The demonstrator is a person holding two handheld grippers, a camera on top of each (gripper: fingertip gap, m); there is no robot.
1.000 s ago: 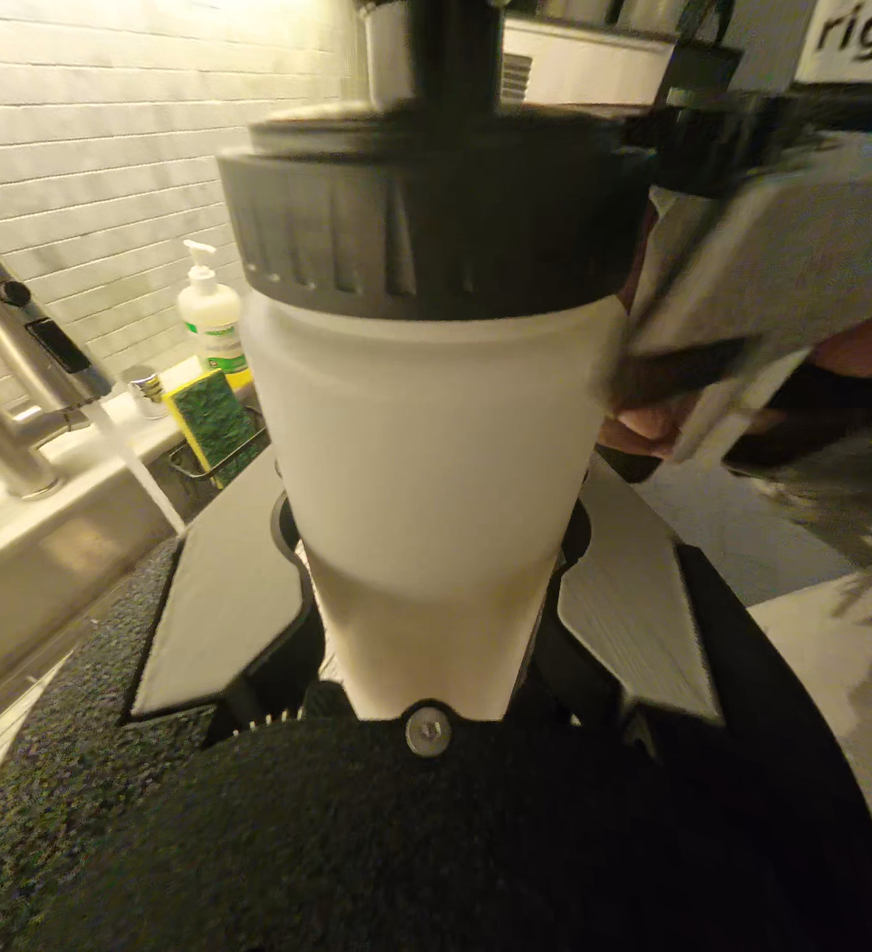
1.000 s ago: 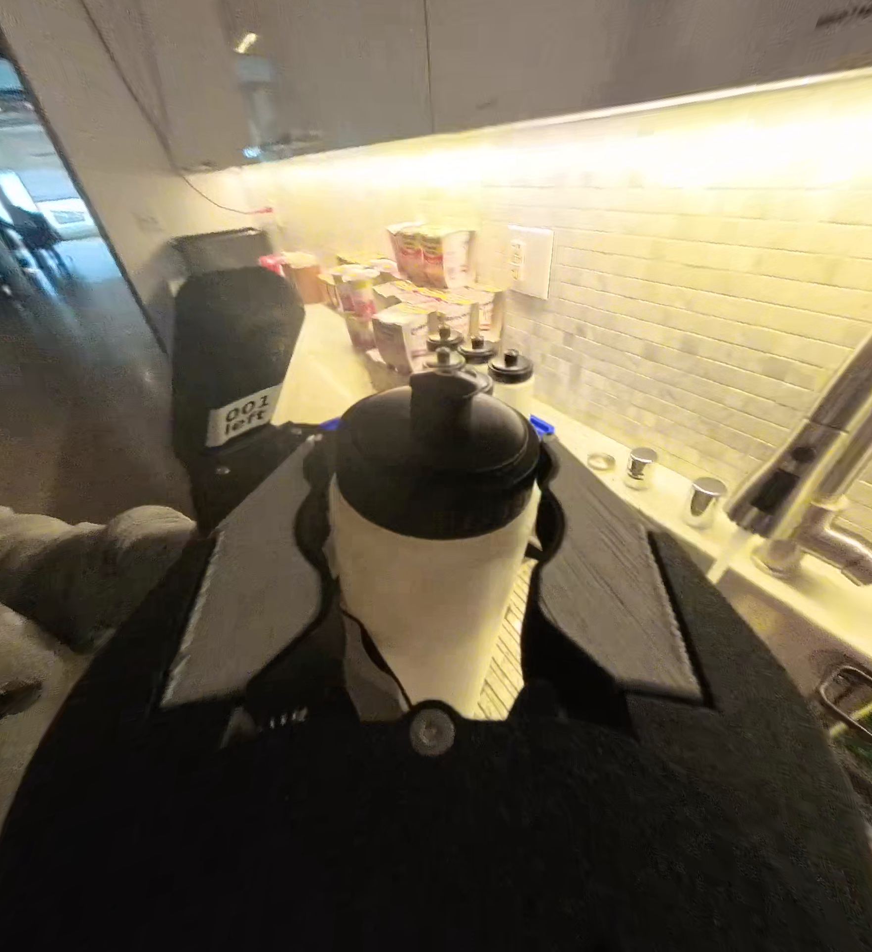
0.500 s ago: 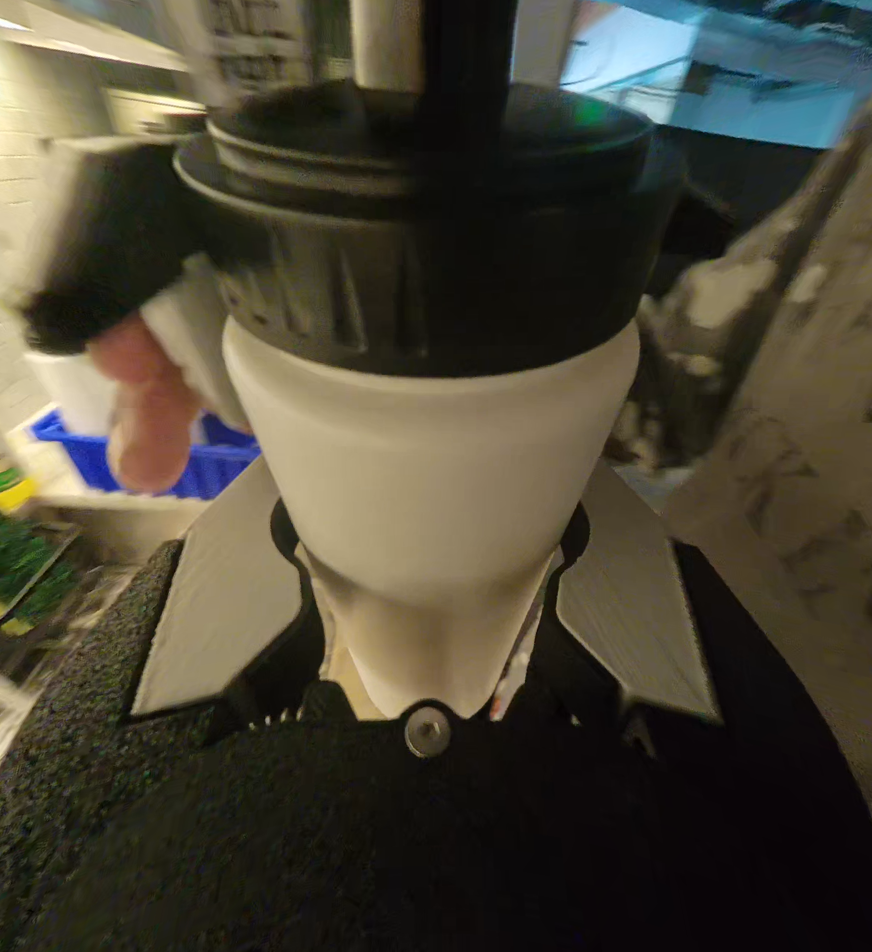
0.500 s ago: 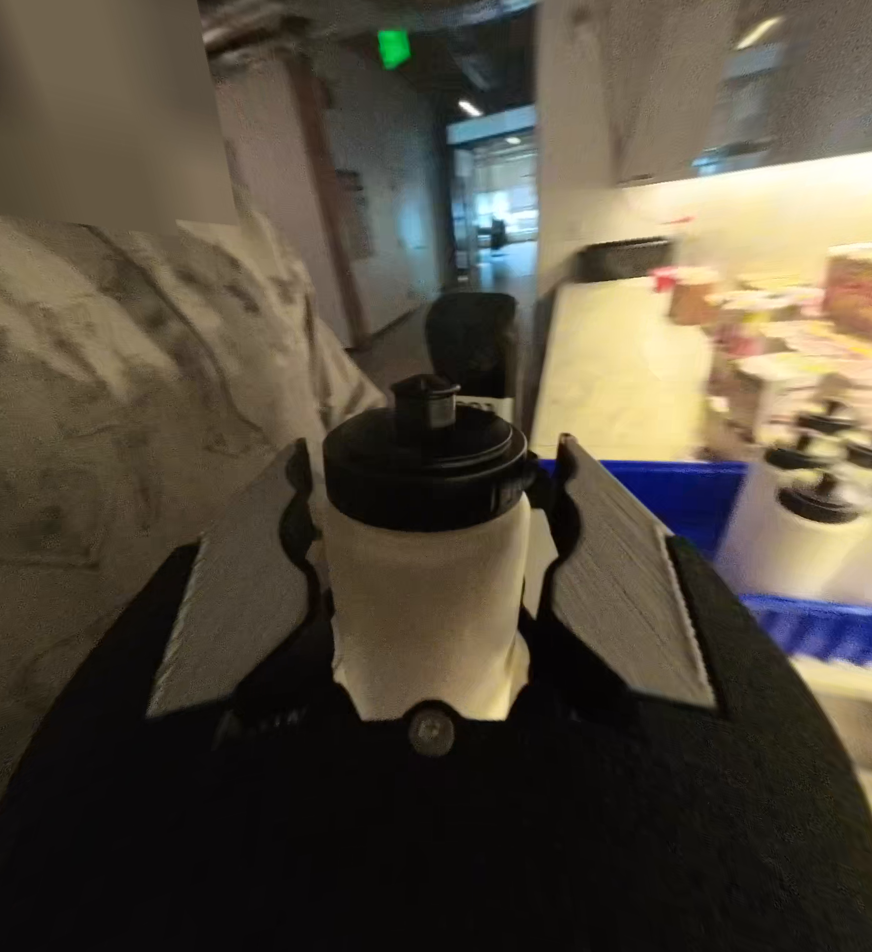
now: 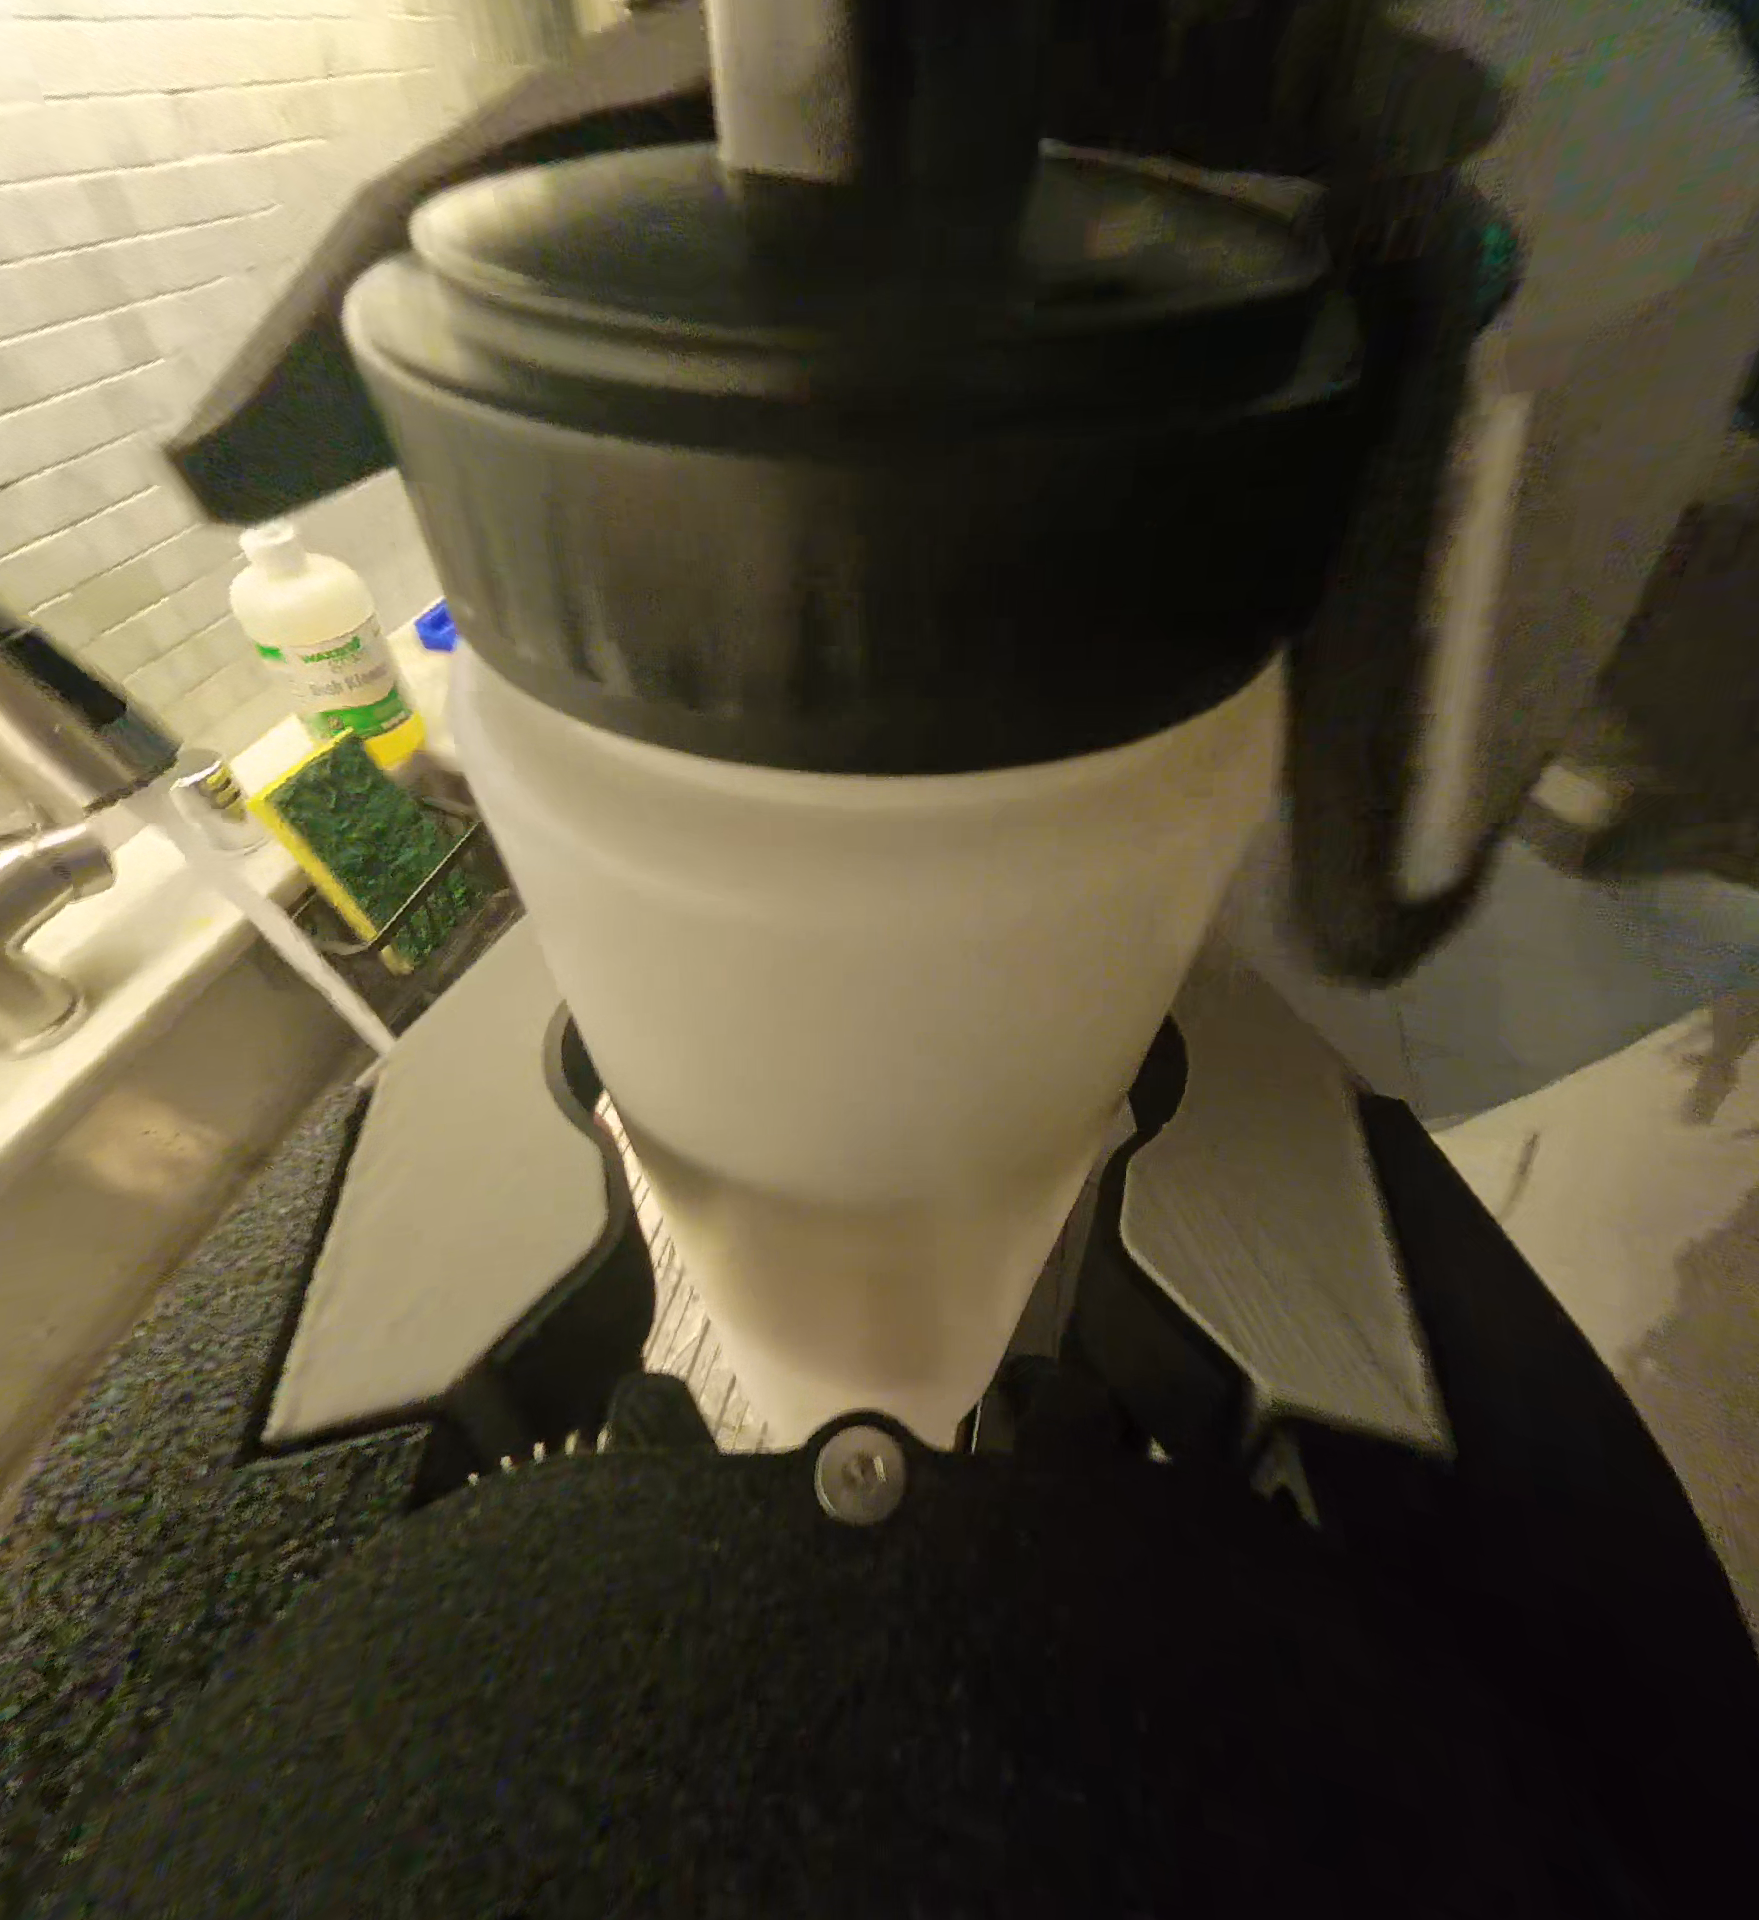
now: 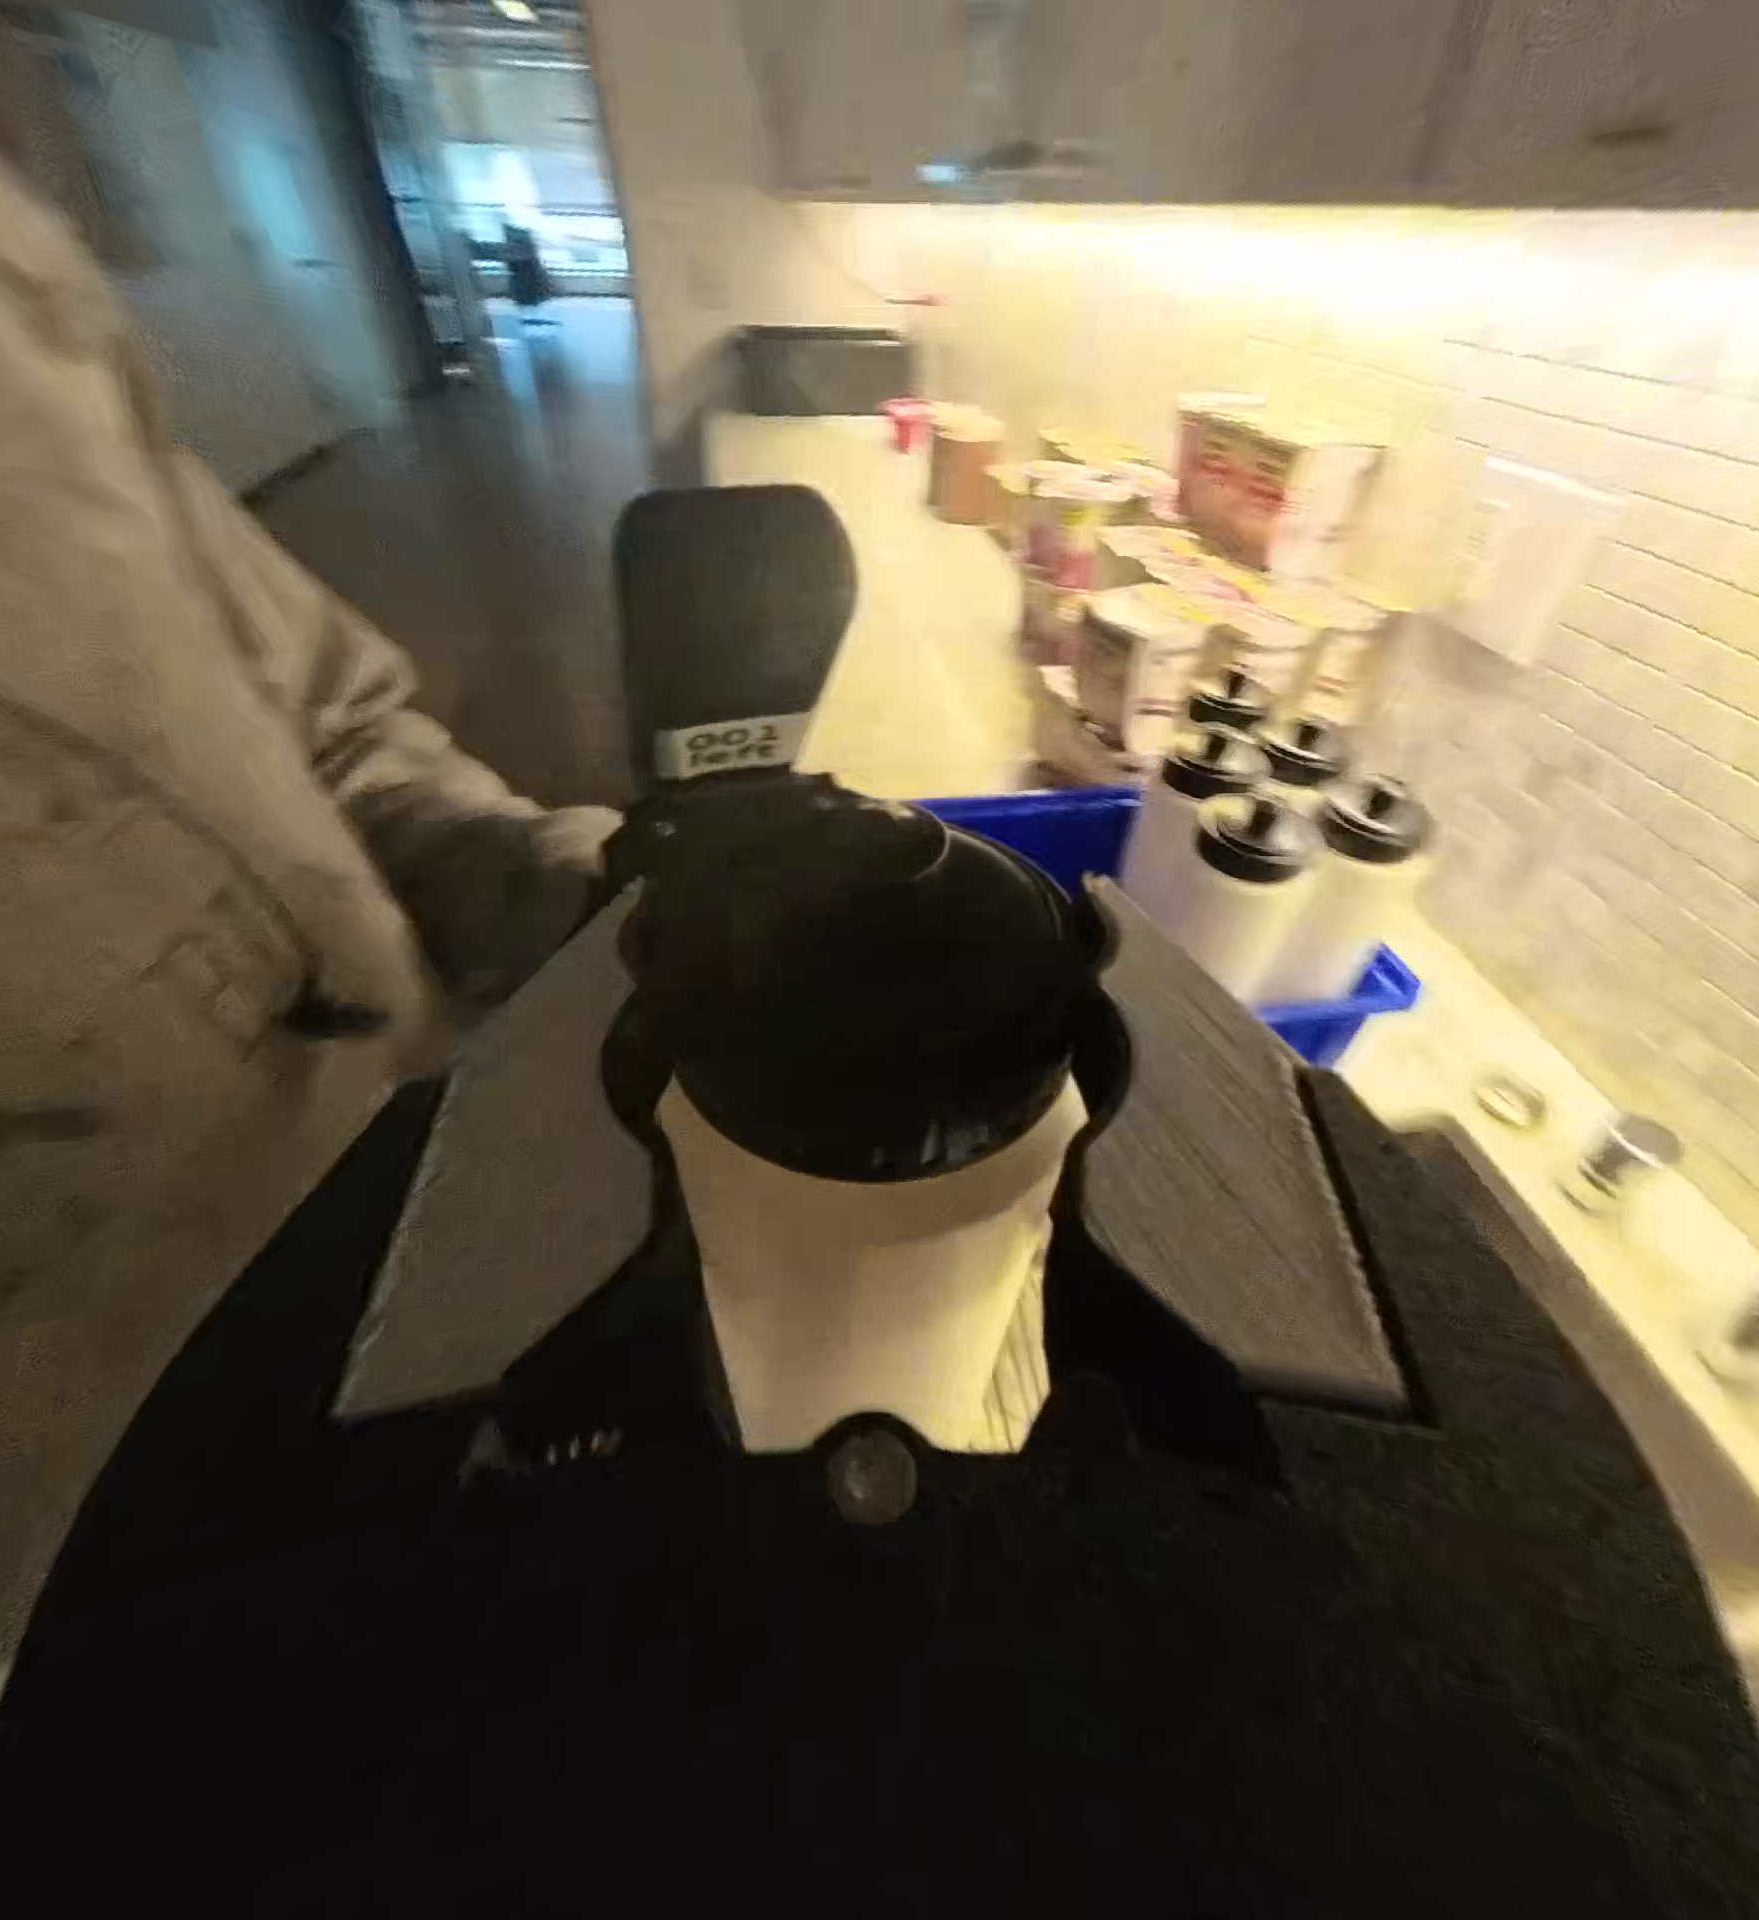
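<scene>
- Jaws of the left gripper (image 5: pixel 859 1091) are clamped on the white body of a squeeze bottle (image 5: pixel 854 935), below its black ribbed cap (image 5: pixel 854 488); bottle stands upright between the grey pads.
- Jaws of the right gripper (image 6: pixel 870 1029) sit either side of what appears to be the same bottle (image 6: pixel 875 1278), at cap level (image 6: pixel 854 1018); the pads look close against the cap, but blur prevents confirming firm contact, so I cannot tell if they are closed on it.
- Location: bottle is held aloft beside the sink, with the faucet (image 5: pixel 13 790) running a stream of water just to the left.
- Handling, as judged: frosted plastic wall looks soft and likely to dent under pressure; fill level is not visible, so weight is undetermined. Wet plastic could be slippery. The ribbed cap offers the better purchase for turning; the body under the cap's rim is the sensible holding point.
- Pose: left gripper points up along the bottle from beneath its base end; the right gripper approaches from the opposite side, and the left unit's black housing with a white sticker (image 6: pixel 729 623) shows beyond the cap. A person's light sleeve (image 6: pixel 179 779) trails to the left.
- Surroundings: soap bottle (image 5: pixel 329 644) and green-yellow sponge (image 5: pixel 366 842) in a wire caddy by the tiled wall; a blue bin (image 6: pixel 1332 997) holding more capped bottles (image 6: pixel 1259 831) on the desk (image 6: pixel 958 665), with cartons behind.
</scene>
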